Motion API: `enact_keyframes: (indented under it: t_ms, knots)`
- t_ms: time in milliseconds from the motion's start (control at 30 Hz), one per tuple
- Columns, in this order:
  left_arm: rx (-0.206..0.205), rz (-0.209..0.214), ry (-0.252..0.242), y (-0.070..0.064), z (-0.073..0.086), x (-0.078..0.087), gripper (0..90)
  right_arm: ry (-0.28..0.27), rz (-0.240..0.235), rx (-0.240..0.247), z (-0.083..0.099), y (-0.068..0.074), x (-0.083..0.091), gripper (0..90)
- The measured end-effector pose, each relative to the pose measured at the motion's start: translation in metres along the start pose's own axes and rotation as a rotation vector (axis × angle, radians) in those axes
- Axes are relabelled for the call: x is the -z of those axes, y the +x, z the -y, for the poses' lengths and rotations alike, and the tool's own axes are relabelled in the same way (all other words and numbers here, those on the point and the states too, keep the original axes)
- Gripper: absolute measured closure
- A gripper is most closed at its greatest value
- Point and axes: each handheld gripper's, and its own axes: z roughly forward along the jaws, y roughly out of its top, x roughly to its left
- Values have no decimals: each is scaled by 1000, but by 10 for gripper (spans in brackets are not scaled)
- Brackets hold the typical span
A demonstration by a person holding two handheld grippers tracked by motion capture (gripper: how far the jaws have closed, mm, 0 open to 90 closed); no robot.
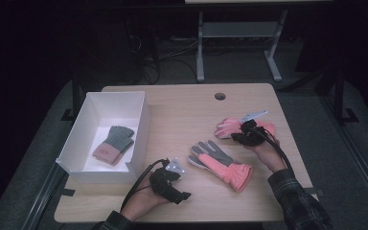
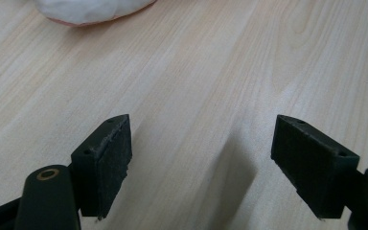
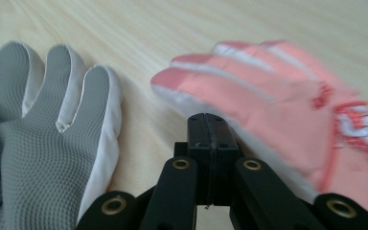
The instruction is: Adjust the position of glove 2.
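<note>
**Right gripper at pink ski glove, jaws closed**

While the right gripper (image 3: 210, 125) sits at the edge of the pink ski glove (image 3: 287, 110), its jaws are pressed together; whether fabric is pinched cannot be told. That glove lies back-up at the table's (image 1: 182, 115) right side: salmon-pink shell, white piping along the fingers, red-white logo near the cuff. Its mate (image 1: 219, 164) lies palm-up mid-table, grey textured palm, ruffled pink cuff. Left gripper (image 2: 201, 163) hovers over bare wood, jaws spread wide. A white box (image 1: 92, 168) at left holds a grey-pink knit glove (image 1: 114, 144).
</note>
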Motion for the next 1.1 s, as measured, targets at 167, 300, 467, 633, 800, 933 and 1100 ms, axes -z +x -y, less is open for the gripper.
enact_keyframes:
  t_ms: [167,300,467,633,800,933,1100]
  knots:
    - [3,-2,5,1,0,0,215,-61,63,-35,-3,-32,26,900]
    - [1,0,9,0,-1,-1,215,-63,129,-94,-4,-66,36,900]
    - [6,4,9,1,0,-2,215,-74,187,-165,-4,-103,36,900]
    - [7,6,9,1,0,-2,215,-14,207,-191,0,-120,24,900]
    - [5,8,9,2,0,-1,215,42,202,-186,6,-120,13,900]
    - [4,8,11,2,0,-1,215,66,181,-184,12,-112,18,900]
    - [6,8,10,1,0,-1,215,85,150,-143,21,-98,26,900]
